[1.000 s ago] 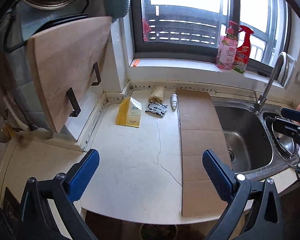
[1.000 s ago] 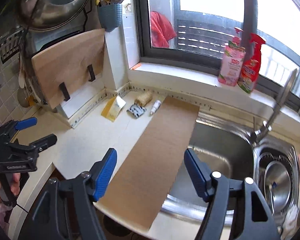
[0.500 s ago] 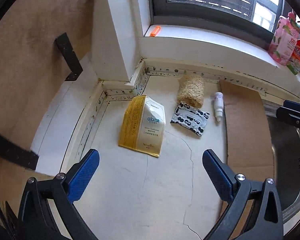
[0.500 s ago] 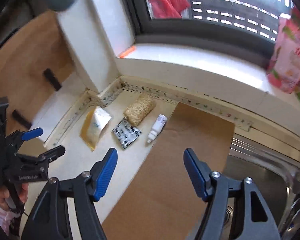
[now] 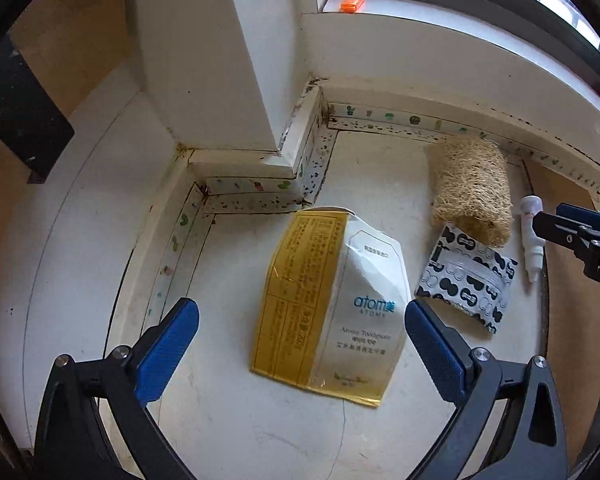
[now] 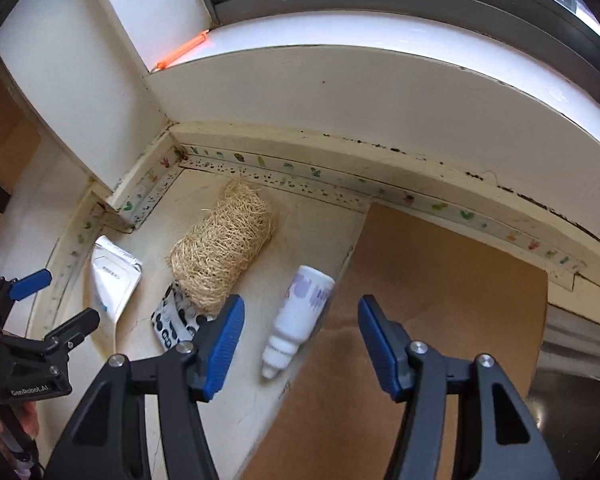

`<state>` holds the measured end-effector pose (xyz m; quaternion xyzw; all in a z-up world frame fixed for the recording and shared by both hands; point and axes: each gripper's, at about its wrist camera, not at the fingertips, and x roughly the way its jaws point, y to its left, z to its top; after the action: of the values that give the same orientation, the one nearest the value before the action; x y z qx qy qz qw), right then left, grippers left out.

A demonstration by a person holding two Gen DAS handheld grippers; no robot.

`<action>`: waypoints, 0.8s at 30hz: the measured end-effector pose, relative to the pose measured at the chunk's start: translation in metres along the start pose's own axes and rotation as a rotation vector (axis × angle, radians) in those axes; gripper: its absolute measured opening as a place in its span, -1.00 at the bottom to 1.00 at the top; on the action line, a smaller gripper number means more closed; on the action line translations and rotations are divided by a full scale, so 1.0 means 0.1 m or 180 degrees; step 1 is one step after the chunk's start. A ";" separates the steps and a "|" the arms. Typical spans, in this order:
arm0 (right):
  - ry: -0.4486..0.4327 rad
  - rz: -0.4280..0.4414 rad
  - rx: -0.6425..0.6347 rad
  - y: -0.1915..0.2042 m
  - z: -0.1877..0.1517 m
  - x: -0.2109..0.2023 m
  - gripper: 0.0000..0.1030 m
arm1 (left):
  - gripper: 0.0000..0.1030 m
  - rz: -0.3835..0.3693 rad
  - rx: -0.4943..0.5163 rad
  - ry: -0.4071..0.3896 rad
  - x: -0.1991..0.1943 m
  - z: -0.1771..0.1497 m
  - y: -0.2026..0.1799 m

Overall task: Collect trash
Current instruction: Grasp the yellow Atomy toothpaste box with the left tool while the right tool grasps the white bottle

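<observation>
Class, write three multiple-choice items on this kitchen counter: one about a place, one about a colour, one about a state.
1. The small white dropper bottle lies
A. in the sink
B. beside the brown cardboard sheet's edge
C. on the windowsill

2. The flattened toothpaste box is
A. gold and white
B. red
C. green

3. The right hand-held gripper is
A. shut on the bottle
B. open around the bottle
C. holding the straw-coloured loofah scrubber

Answers: 1 B, the bottle rests along the cardboard. 2 A, gold panel, white front. 3 B, its jaws, just closing, stand clear of the bottle.
</observation>
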<state>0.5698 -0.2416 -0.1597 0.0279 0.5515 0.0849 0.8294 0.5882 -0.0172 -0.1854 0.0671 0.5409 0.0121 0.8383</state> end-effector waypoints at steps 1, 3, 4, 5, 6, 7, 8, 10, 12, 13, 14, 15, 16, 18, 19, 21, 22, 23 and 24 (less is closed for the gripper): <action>0.0017 -0.0013 -0.0026 0.03 0.01 0.04 -0.02 | 0.98 -0.0015 -0.0011 0.0012 0.04 0.02 0.01; 0.0056 -0.0039 -0.0065 0.05 0.01 0.11 -0.13 | 0.98 -0.0084 -0.0038 0.0030 0.10 0.05 0.02; 0.0070 -0.0074 -0.0098 0.08 0.01 0.15 -0.19 | 0.98 -0.0134 -0.0057 0.0040 0.12 0.06 0.03; 0.0061 -0.0114 -0.0132 0.10 0.01 0.17 -0.22 | 0.98 -0.0167 -0.0071 0.0053 0.14 0.08 0.05; 0.0029 -0.0151 -0.0180 0.14 0.00 0.18 -0.23 | 0.98 -0.0209 -0.0088 0.0073 0.16 0.09 0.05; 0.0010 -0.0164 -0.0216 0.16 0.00 0.18 -0.31 | 0.98 -0.0260 -0.0104 0.0103 0.18 0.10 0.06; 0.0052 -0.0126 -0.0229 0.19 0.00 0.20 -0.53 | 0.98 -0.0294 -0.0111 0.0134 0.20 0.11 0.06; 0.0087 -0.0089 -0.0225 0.20 -0.01 0.23 -0.52 | 0.98 -0.0349 -0.0122 0.0224 0.25 0.13 0.08; 0.0067 -0.0099 -0.0259 0.23 -0.02 0.23 -0.52 | 0.98 -0.0375 -0.0098 0.0250 0.28 0.14 0.07; 0.0065 -0.0102 -0.0266 0.23 -0.02 0.23 -0.52 | 0.98 -0.0372 -0.0062 0.0252 0.29 0.15 0.06; 0.0060 -0.0095 -0.0269 0.24 -0.03 0.22 -0.52 | 0.98 -0.0360 -0.0024 0.0249 0.30 0.16 0.04; 0.0057 -0.0083 -0.0261 0.24 -0.03 0.23 -0.52 | 0.98 -0.0347 0.0013 0.0252 0.33 0.18 0.03; 0.0057 -0.0068 -0.0247 0.23 -0.03 0.22 -0.53 | 0.98 -0.0334 0.0045 0.0259 0.35 0.20 0.00; 0.0066 -0.0009 -0.0197 0.22 -0.03 0.22 -0.53 | 0.98 -0.0341 0.0102 0.0279 0.37 0.22 -0.05; 0.0074 0.0032 -0.0163 0.21 -0.02 0.23 -0.53 | 0.98 -0.0348 0.0133 0.0286 0.38 0.22 -0.08; 0.0105 0.0167 -0.0094 0.17 -0.02 0.24 -0.53 | 0.98 -0.0322 0.0192 0.0289 0.40 0.23 -0.13; 0.0115 0.0221 -0.0055 0.15 -0.02 0.23 -0.53 | 0.98 -0.0313 0.0210 0.0294 0.41 0.24 -0.16; 0.0128 0.0276 -0.0020 0.13 -0.02 0.23 -0.53 | 0.98 -0.0320 0.0231 0.0308 0.43 0.24 -0.18; 0.0154 0.0364 0.0030 0.11 -0.02 0.23 -0.53 | 0.98 -0.0314 0.0249 0.0312 0.44 0.24 -0.19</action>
<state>0.5755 -0.2275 -0.1796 0.0613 0.5693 0.1301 0.8095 0.6271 -0.0347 -0.2177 0.0723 0.5840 -0.0471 0.8072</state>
